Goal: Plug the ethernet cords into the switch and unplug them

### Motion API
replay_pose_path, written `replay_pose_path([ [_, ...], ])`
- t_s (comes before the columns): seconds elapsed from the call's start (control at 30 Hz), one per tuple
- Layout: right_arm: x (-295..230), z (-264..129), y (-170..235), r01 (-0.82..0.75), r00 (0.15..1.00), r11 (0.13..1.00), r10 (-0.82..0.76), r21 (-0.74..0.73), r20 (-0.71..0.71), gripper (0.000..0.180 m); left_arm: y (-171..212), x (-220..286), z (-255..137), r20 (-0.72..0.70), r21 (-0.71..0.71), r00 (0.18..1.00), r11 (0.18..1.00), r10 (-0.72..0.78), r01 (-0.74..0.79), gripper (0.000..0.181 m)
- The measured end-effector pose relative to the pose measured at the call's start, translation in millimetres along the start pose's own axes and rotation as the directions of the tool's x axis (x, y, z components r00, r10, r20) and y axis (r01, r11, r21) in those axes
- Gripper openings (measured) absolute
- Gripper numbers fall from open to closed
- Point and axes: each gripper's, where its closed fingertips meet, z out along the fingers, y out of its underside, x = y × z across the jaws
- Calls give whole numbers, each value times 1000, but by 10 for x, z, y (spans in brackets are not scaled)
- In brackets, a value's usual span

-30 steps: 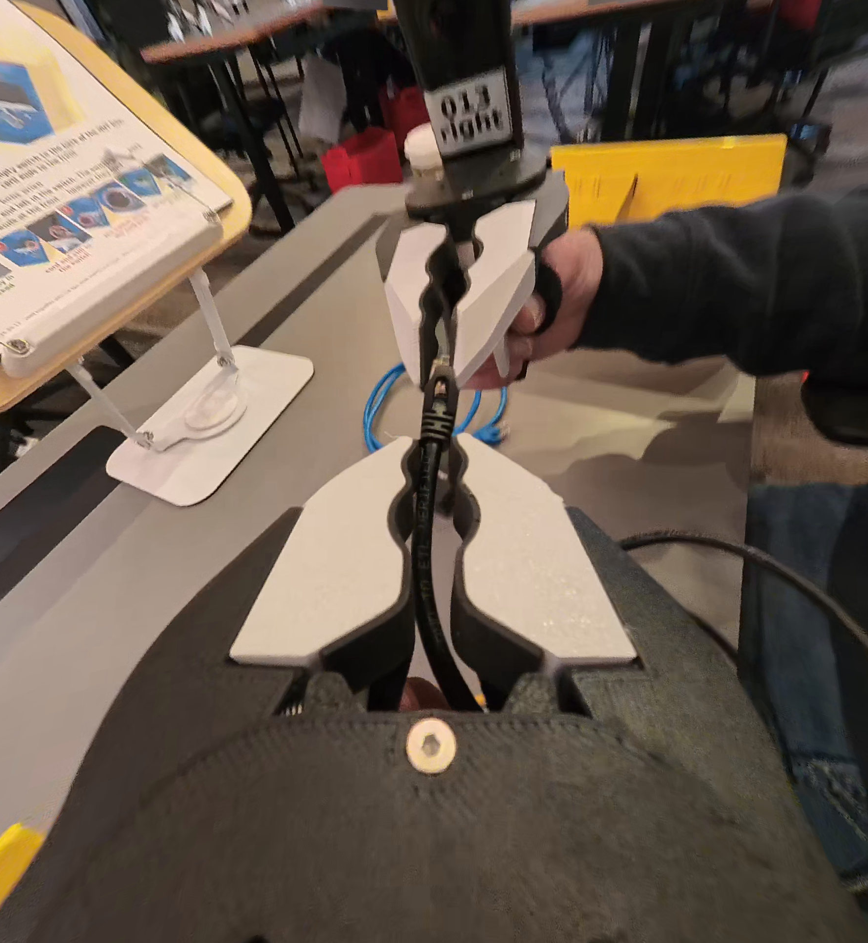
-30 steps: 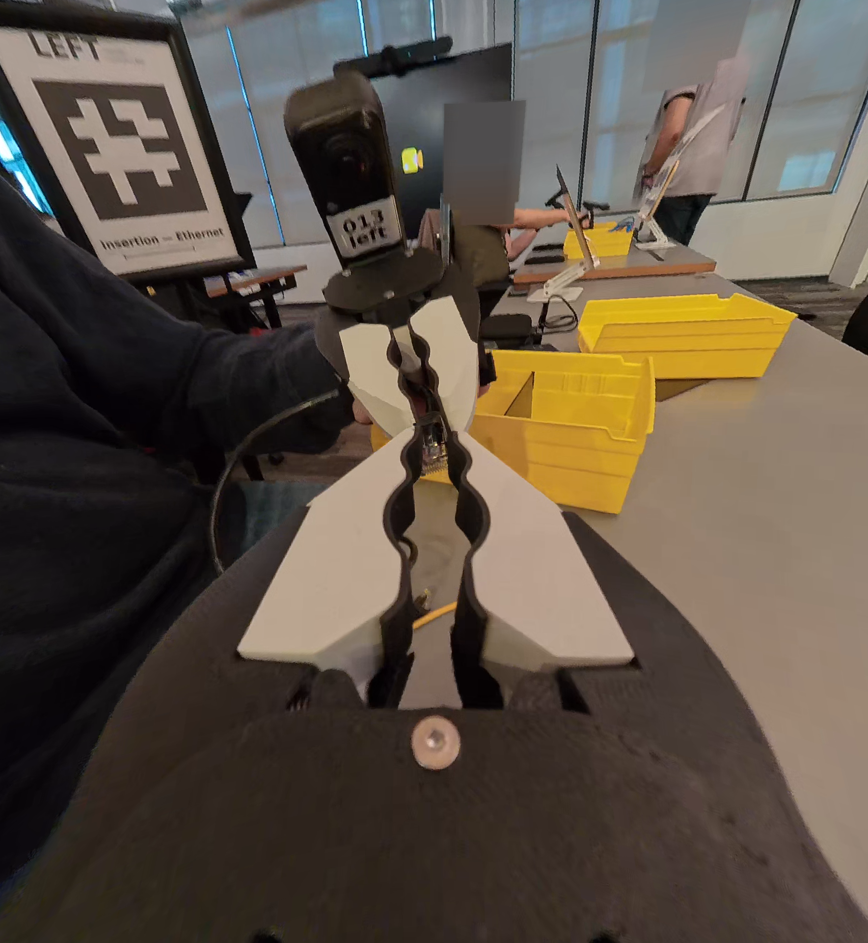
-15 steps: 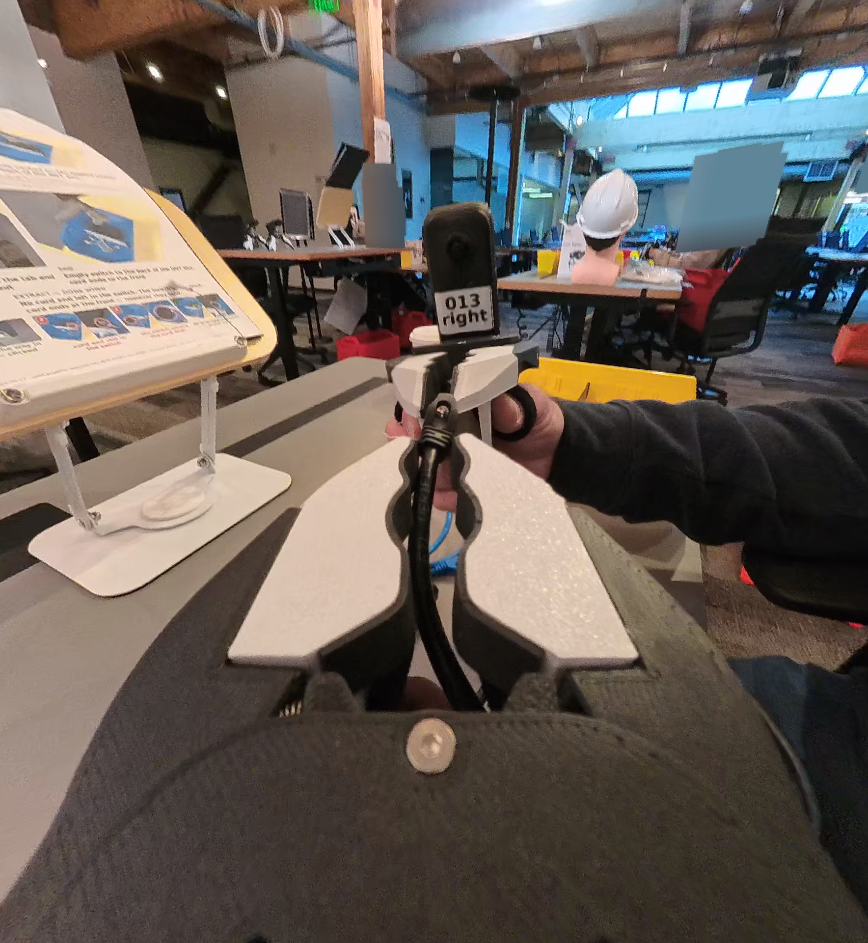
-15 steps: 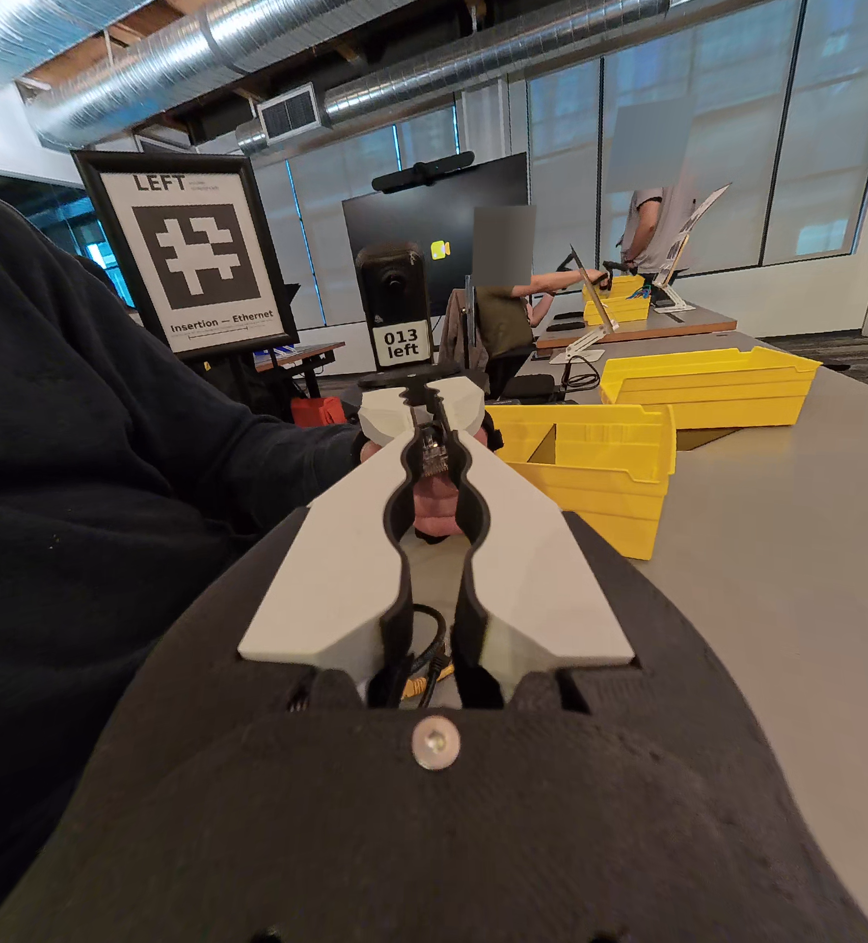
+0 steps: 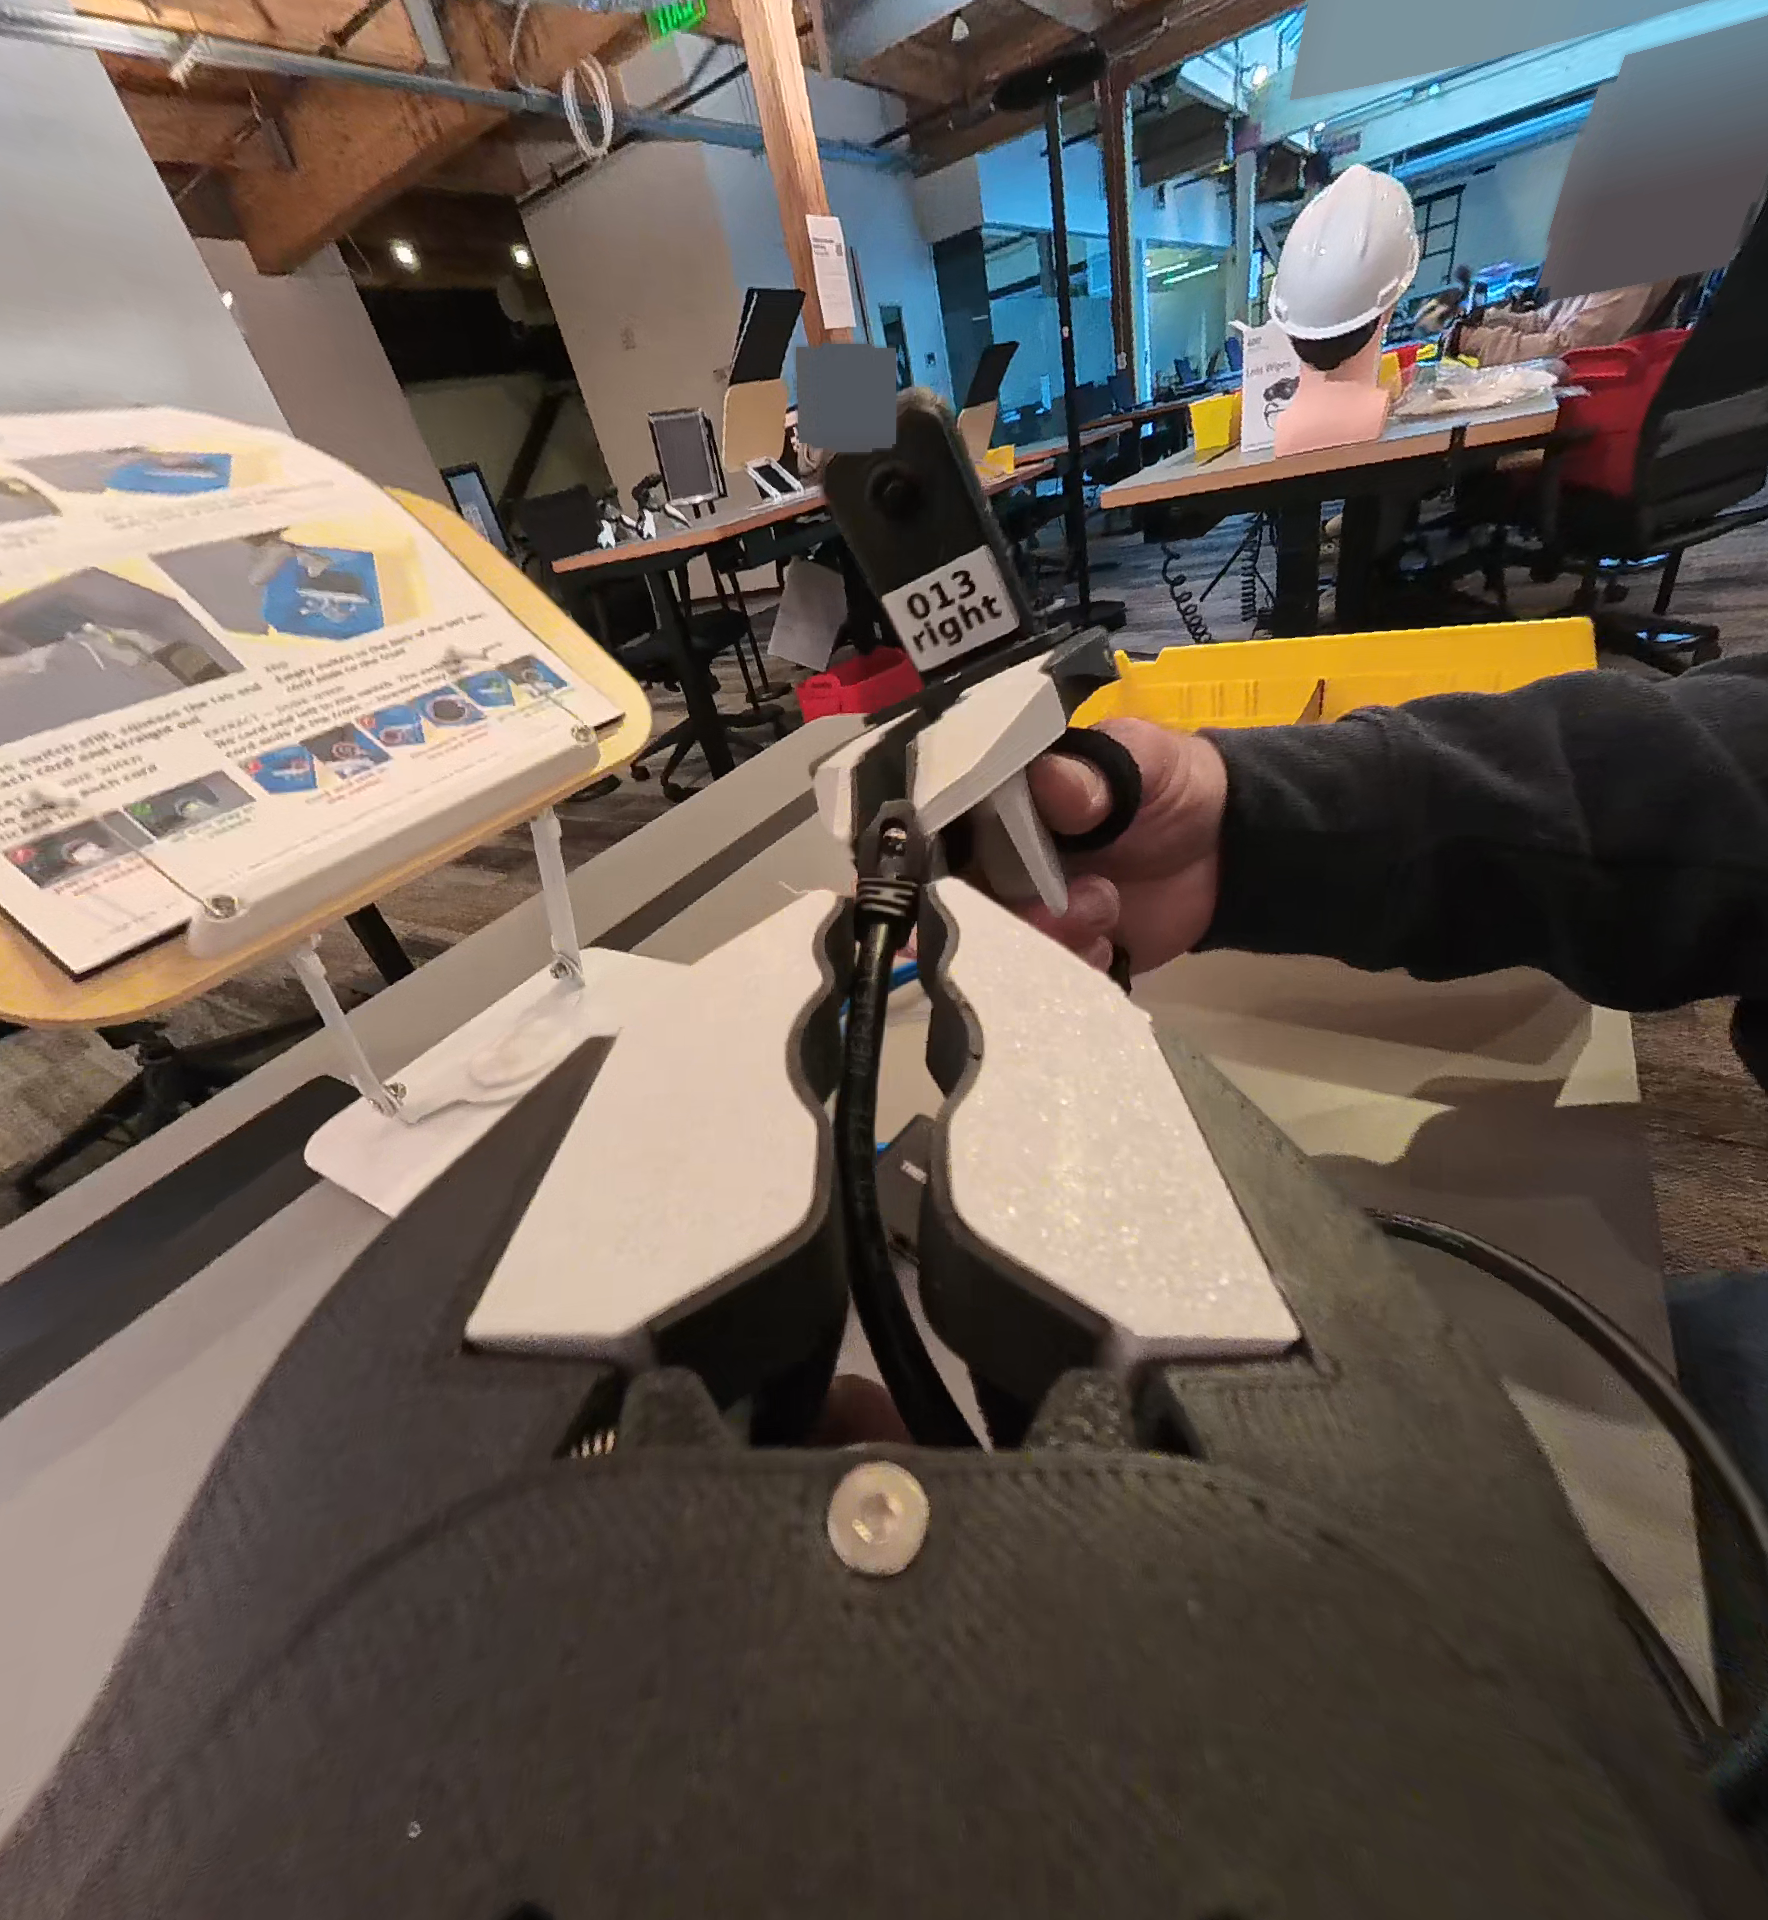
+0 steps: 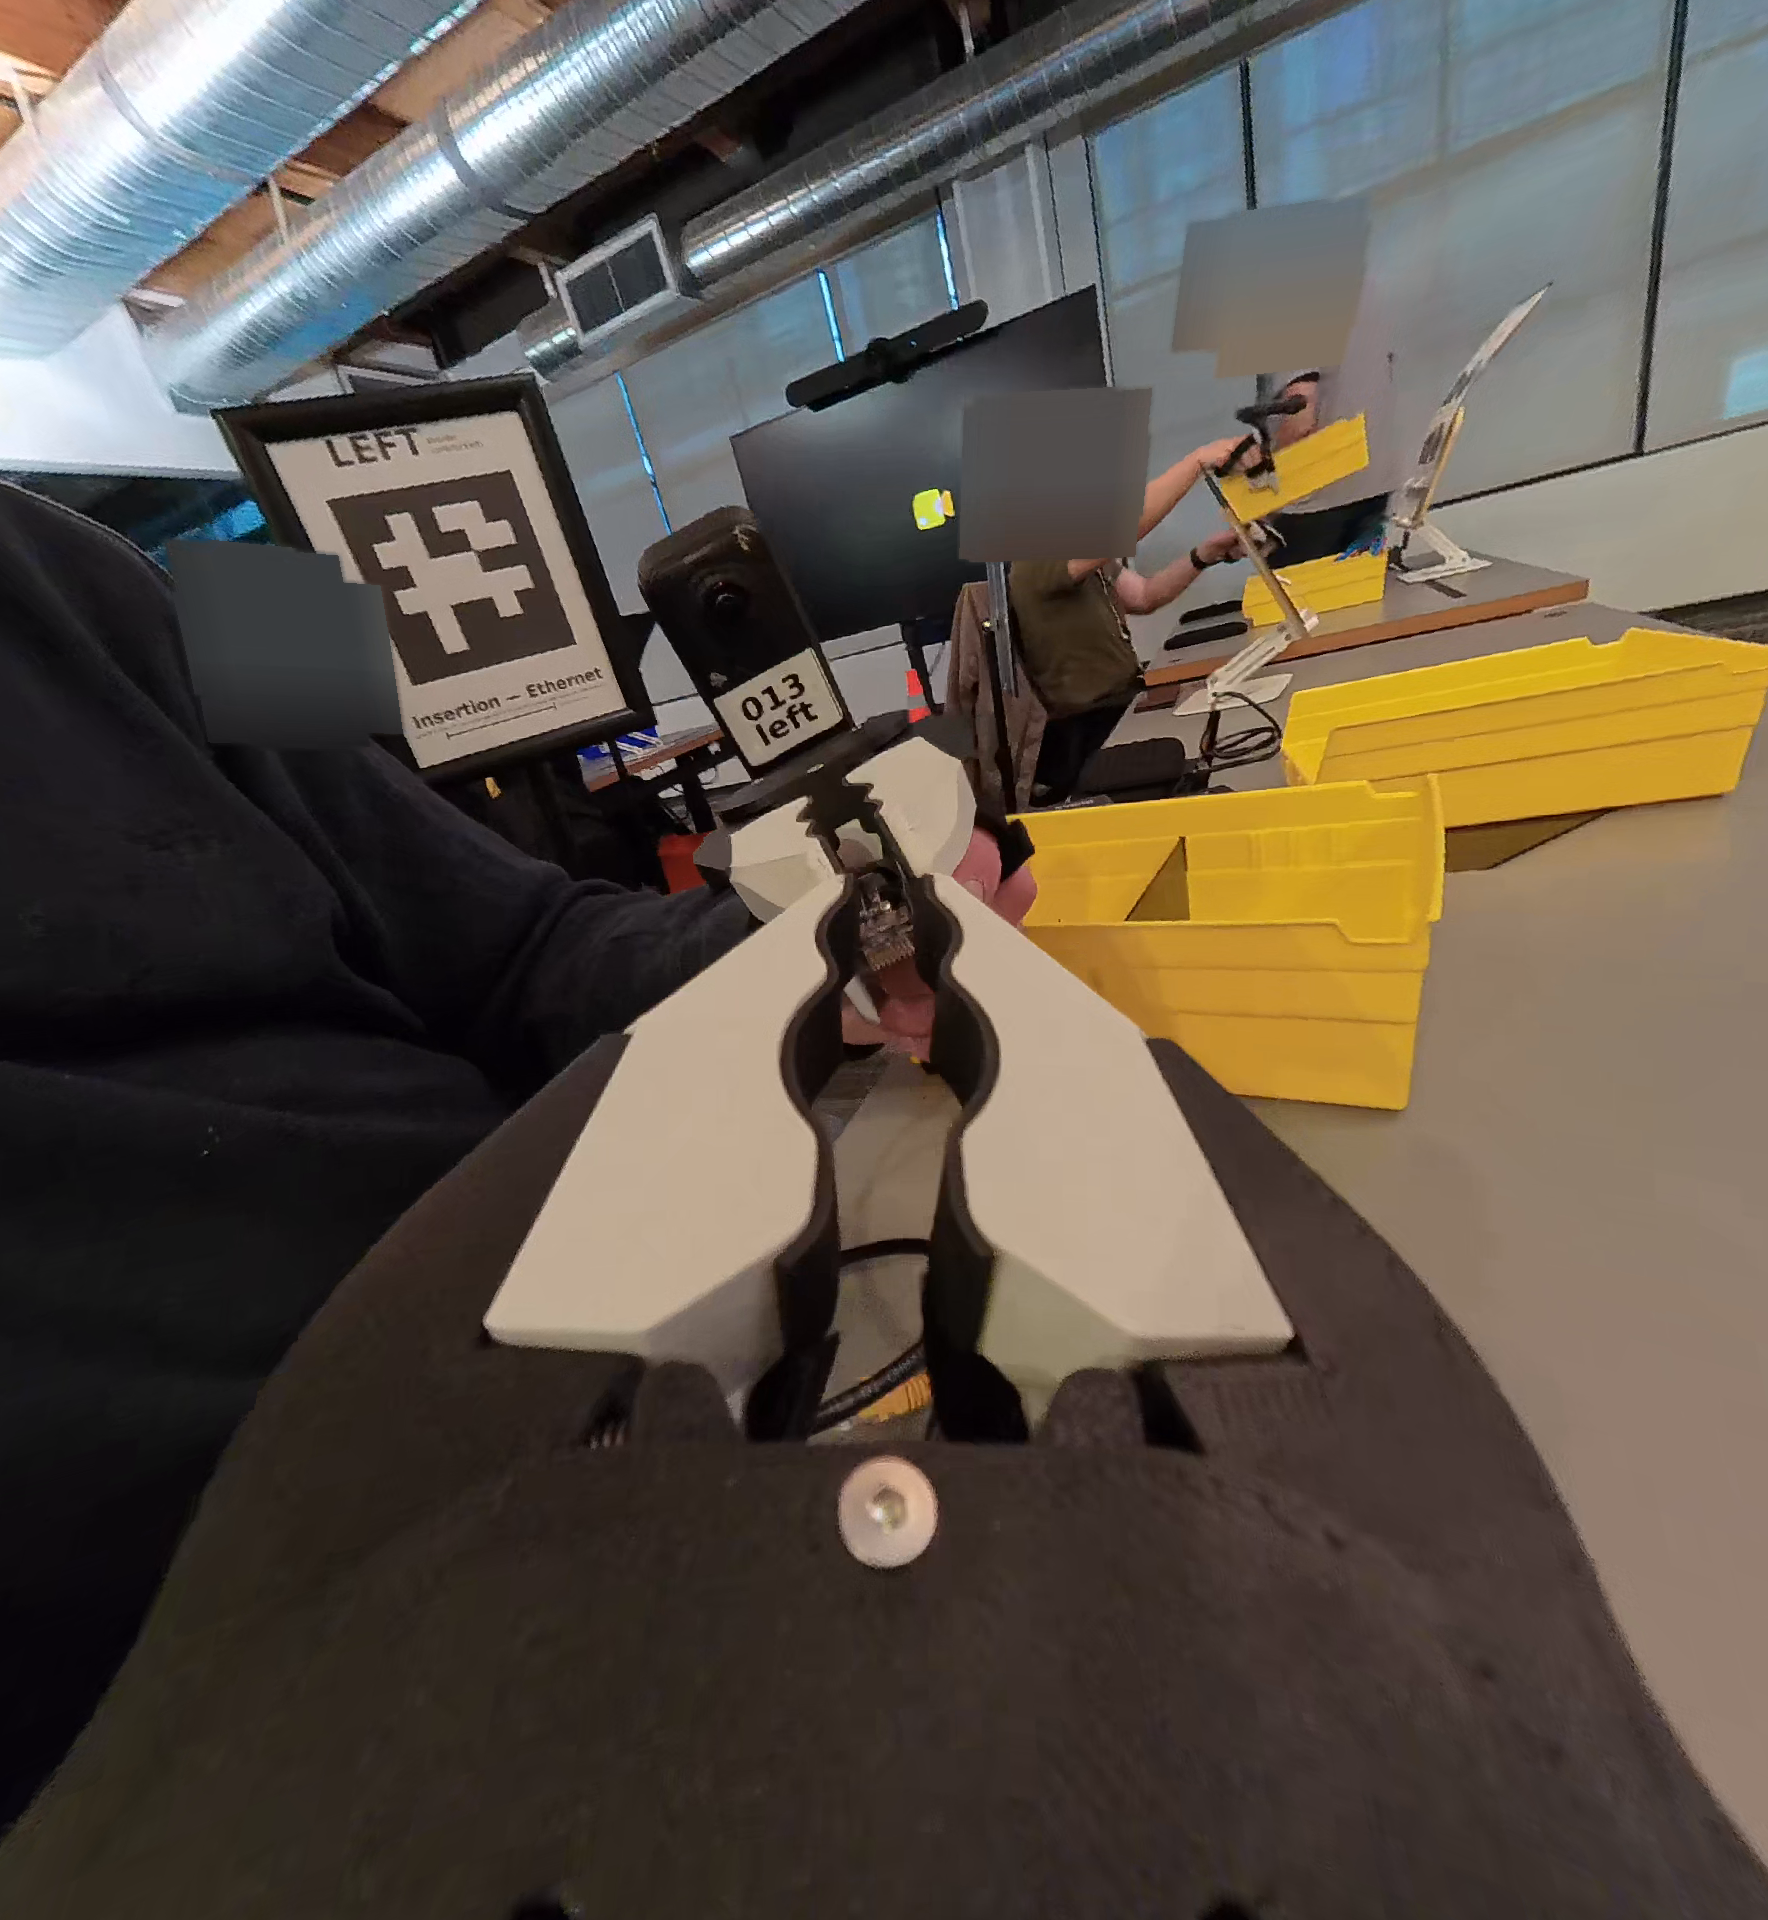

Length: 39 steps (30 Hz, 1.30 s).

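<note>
In the left wrist view my left gripper (image 5: 882,914) is shut on a black ethernet cord (image 5: 864,1101) that runs up between its fingers. The cord's booted plug end (image 5: 892,844) sticks out past the tips into my right gripper (image 5: 885,821), which faces it tip to tip. In the right wrist view my right gripper (image 6: 887,909) is shut on the clear plug (image 6: 885,925), with the left gripper (image 6: 859,842) just beyond. Both are held above the grey table (image 6: 1638,1143). A small dark box (image 5: 906,1153) shows through the left finger gap; I cannot tell if it is the switch.
A picture instruction board (image 5: 236,675) on a white stand (image 5: 464,1091) stands at the left. Yellow bins (image 6: 1244,935) (image 6: 1534,717) sit on the table beyond the grippers. A blue cord (image 5: 901,982) lies on the table. A framed sign (image 6: 444,582) stands behind. My left and right fingertips are right by each other.
Both grippers have tilted up from facing the table to roughly level, then rolled a little. They stay tip to tip with the black cord held between them.
</note>
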Motion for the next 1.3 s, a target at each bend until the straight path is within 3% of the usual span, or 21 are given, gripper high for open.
replay_pose_path([
  [0.17,119,-44,-29,52,991,997,-59,-61,-119,18,94,-106,-30,37,-16,994,995,-99,100,11],
  [0.33,172,-150,-45,168,952,970,-206,-177,-228,24,177,-155,-83,-13,-51,979,978,-203,202,11],
  [0.47,126,-44,85,221,941,929,-283,-297,-187,30,149,-40,-58,-100,-85,969,973,-225,217,11],
  [0.53,120,20,133,218,946,924,-279,-313,-166,25,140,4,-40,-119,-100,969,974,-215,203,11],
  [0.57,78,45,154,216,954,925,-268,-312,-135,15,139,1,-36,-115,-105,970,974,-214,203,11],
  [0.73,33,56,81,159,975,965,-187,-208,-121,12,55,-11,-37,-106,-59,971,976,-216,210,12],
  [0.93,37,1,-26,55,992,998,-58,-28,-112,11,-70,-19,-90,-118,61,968,971,-221,229,26],
  [1.13,-23,18,-42,22,997,999,-19,31,-74,11,-49,-5,-20,-91,71,975,975,-203,209,11],
  [1.3,-11,-23,-58,-9,998,997,14,76,-60,11,-51,-9,22,-61,84,979,977,-193,198,10],
])
